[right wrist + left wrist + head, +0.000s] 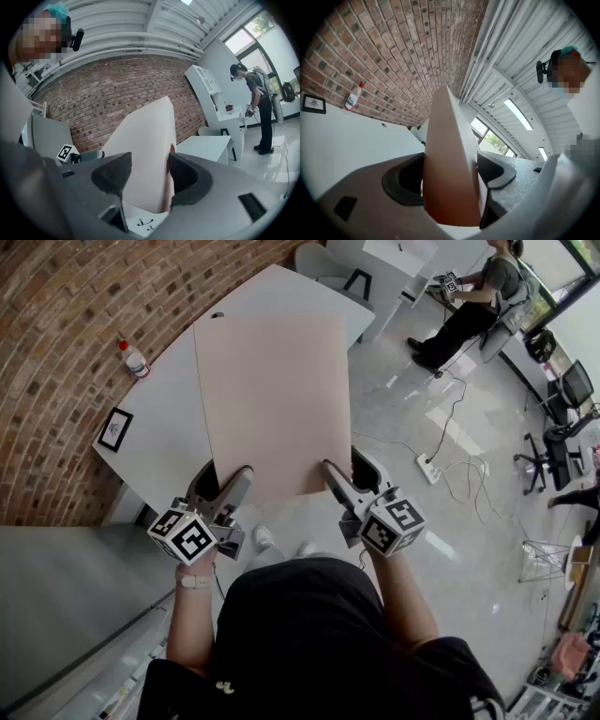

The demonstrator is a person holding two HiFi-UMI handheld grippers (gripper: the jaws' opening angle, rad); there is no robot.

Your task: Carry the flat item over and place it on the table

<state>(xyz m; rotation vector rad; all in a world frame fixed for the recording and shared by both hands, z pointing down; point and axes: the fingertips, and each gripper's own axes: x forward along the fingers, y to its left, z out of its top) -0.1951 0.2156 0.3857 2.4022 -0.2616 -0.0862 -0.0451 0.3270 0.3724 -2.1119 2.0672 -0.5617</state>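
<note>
A large flat pale beige board (pixel 272 399) lies over the white table (pixel 159 418), with its near edge sticking out past the table toward me. My left gripper (pixel 225 476) is at the board's near left corner and my right gripper (pixel 352 467) at its near right corner. In the left gripper view the board (pixel 450 150) runs between the jaws of the left gripper (pixel 450 174), which stand wide with a gap at one pad. In the right gripper view the board (pixel 145 140) also passes between the wide jaws of the right gripper (pixel 150 174).
A bottle (pixel 134 359) and a small framed picture (pixel 115 428) stand on the table by the brick wall (pixel 56 334). A power strip with cables (pixel 429 468) lies on the floor to the right. A person (pixel 478 292) sits at the far right near another white table (pixel 394 263).
</note>
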